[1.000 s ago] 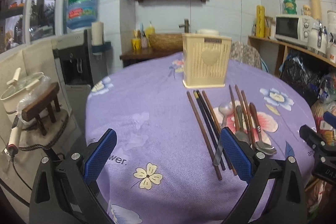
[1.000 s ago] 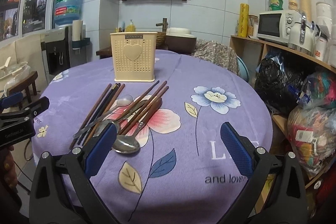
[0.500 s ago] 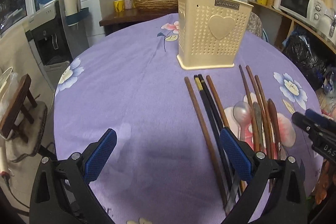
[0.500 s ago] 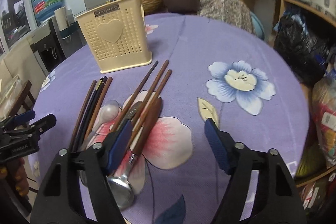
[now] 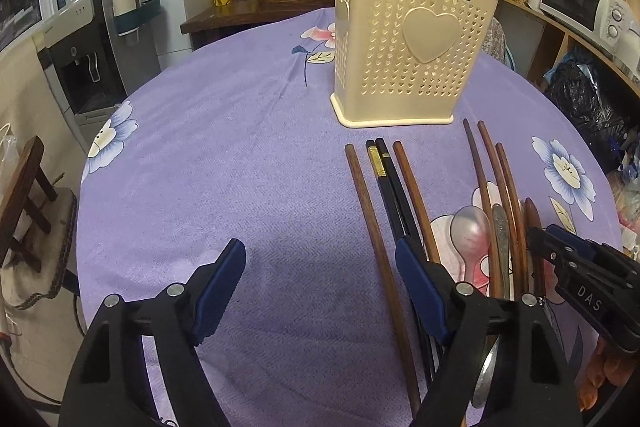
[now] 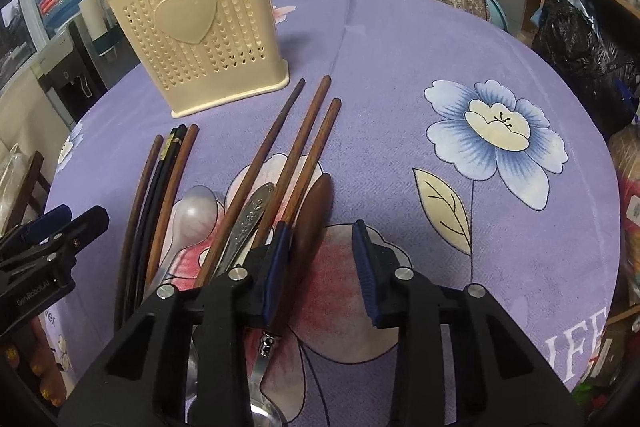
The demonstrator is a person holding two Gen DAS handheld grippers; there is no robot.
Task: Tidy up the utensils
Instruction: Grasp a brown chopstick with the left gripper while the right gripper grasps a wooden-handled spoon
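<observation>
A cream holder point(image 5: 412, 55) with a heart on its front is stood upright on the counter point(image 5: 224, 187), which is covered by a purple flowered cloth. All the utensils are laid flat on the cloth just in front of the holder, none inside it as far as can be seen.

Nearest the holder's left corner, four chopsticks point(image 5: 384, 187) are grouped: two brown ones flanking a black pair with gold bands. In front of the holder's right corner three brown chopsticks point(image 6: 296, 147) are fanned out, their far ends close to the holder's base but apart from it. Between the two groups a pale spoon point(image 6: 194, 215) and a patterned metal handle point(image 6: 252, 215) are seen. A wooden-handled spoon point(image 6: 312, 223) is laid just right of the fanned chopsticks, its far end pointed toward the holder.

The left claw point(image 5: 320, 291) is held low over the cloth in front of the holder, released, its jaws closing. Only bare cloth and the leftmost brown chopstick are framed between its pads; the right pad is poised over the black pair.

The right claw point(image 6: 320, 267) is closing around the wooden-handled spoon. The handle lies against the left pad; the right pad is apart from it, so no grip is shown.
</observation>
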